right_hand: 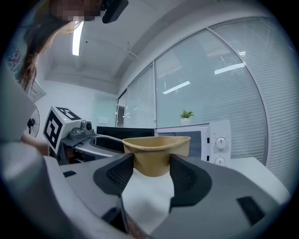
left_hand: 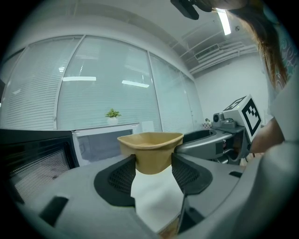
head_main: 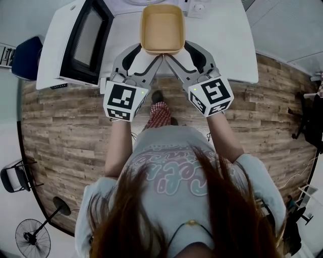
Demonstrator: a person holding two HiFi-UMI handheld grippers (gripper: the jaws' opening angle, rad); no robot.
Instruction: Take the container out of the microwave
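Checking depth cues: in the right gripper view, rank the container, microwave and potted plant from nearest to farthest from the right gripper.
1. Container: centre, clamped in the right tongs.
2. Microwave: behind it, toward the right.
3. Potted plant: farthest, showing above the microwave's top.

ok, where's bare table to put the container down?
Bare white table right of the container, out to its right and near edges; a narrower strip between container and open microwave door. Crowded at the back: the microwave.
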